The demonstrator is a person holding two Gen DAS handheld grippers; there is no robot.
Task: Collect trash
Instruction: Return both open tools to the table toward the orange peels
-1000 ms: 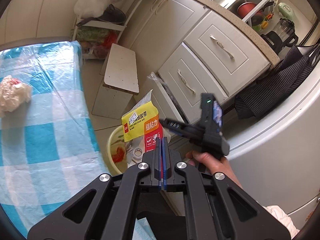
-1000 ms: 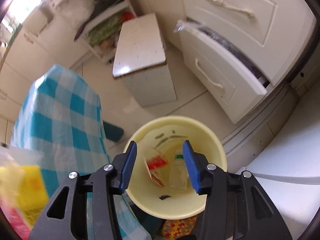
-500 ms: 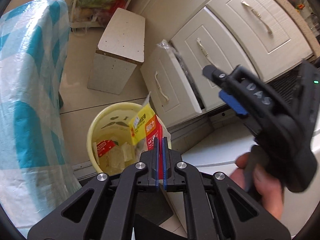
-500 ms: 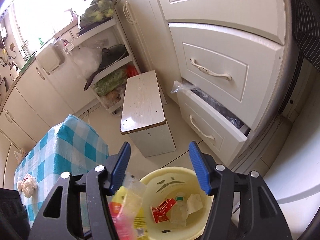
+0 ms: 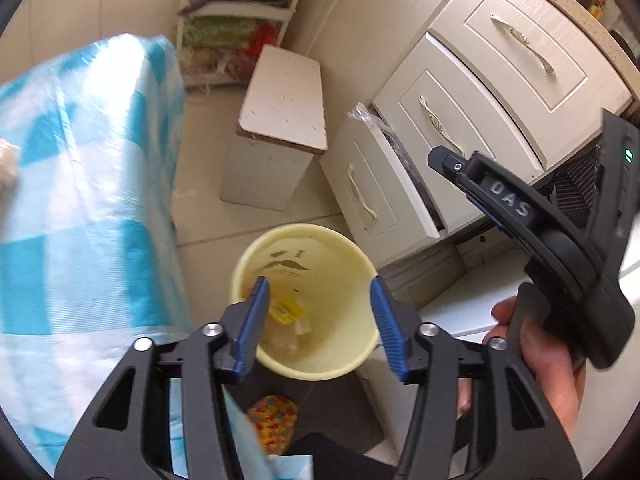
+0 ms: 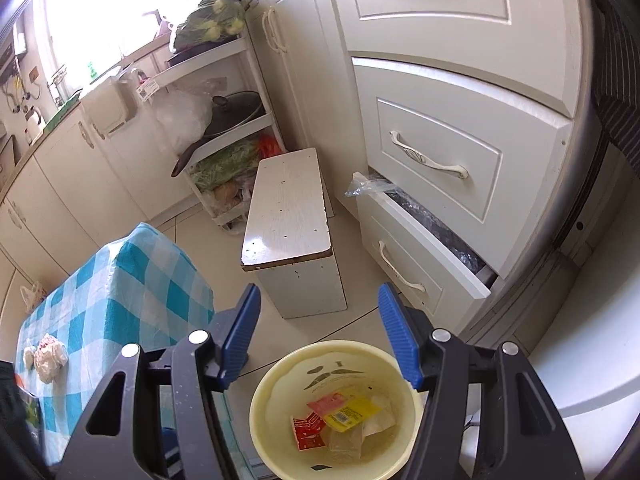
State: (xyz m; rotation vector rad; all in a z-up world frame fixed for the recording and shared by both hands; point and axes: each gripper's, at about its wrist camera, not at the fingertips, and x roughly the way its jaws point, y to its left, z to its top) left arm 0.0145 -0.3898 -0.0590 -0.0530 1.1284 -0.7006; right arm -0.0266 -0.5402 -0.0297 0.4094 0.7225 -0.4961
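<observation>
Two grippers standing with jaws apart, gripping nothing: left gripper (image 5: 318, 326) hanging directly over the yellow bin (image 5: 362, 272), right gripper (image 6: 320, 340) hovering above and behind it. Bin sitting on the floor beside the checked tablecloth (image 6: 120, 280), holding the yellow-and-red packet (image 6: 348, 412) among other wrappers. Crumpled tissue (image 6: 50, 356) lying on the tablecloth, well apart.

The left gripper (image 5: 318, 324), clamped on the yellow packet (image 6: 352, 410) half a second ago, has spread its jaws; the packet now lies in the yellow bin (image 6: 276, 380) with the other wrappers, and the right gripper (image 6: 320, 336) has pulled back from the bin
</observation>
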